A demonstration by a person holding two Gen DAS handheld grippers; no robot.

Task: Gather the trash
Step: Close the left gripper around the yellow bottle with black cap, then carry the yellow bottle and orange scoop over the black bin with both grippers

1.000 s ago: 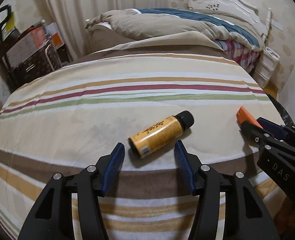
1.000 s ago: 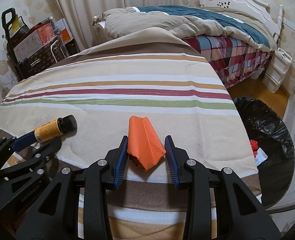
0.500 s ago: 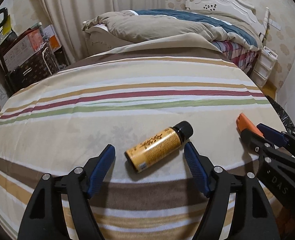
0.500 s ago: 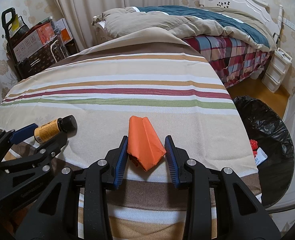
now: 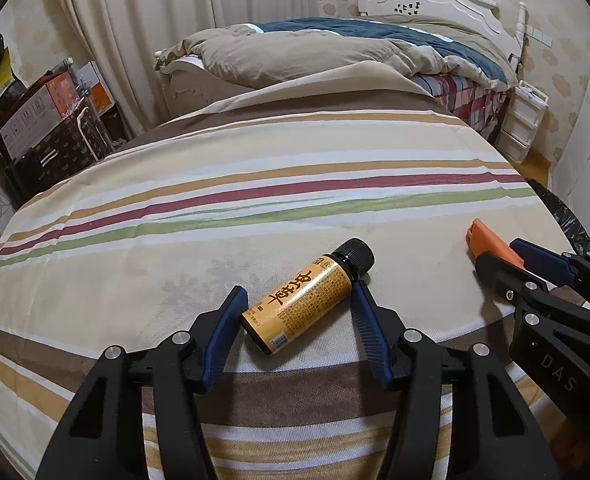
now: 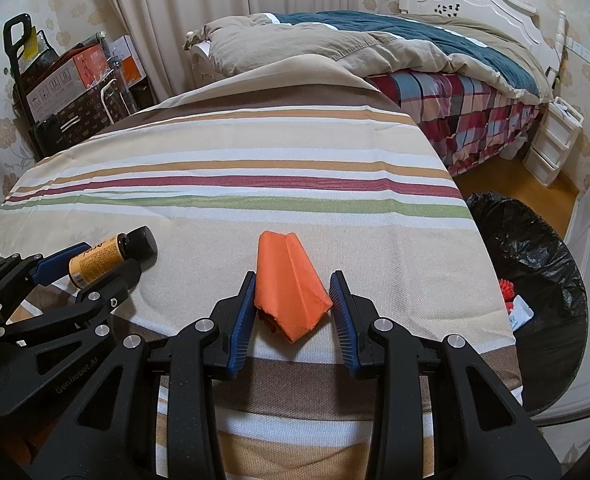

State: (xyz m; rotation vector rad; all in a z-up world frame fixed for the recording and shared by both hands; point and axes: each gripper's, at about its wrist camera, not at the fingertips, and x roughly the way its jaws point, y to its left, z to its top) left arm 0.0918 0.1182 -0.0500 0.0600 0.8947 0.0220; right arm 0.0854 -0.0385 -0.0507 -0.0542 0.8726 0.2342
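Note:
A small yellow bottle with a black cap (image 5: 307, 304) lies on the striped cloth, between the blue pads of my left gripper (image 5: 297, 312). The pads sit at the bottle's sides, jaws open. The bottle also shows in the right wrist view (image 6: 107, 256). A folded orange paper (image 6: 291, 284) lies between the pads of my right gripper (image 6: 291, 300); the left pad touches it, the right pad stands just off it. The paper's tip shows in the left wrist view (image 5: 485, 242).
A bin lined with a black bag (image 6: 535, 280) stands on the floor right of the table and holds some trash. The striped tablecloth (image 6: 235, 184) covers the table. A bed (image 6: 415, 52) stands behind, boxes (image 6: 59, 76) at the far left.
My left gripper has moved forward around the bottle and its jaws have narrowed from their widest. The right gripper and the orange paper have not moved.

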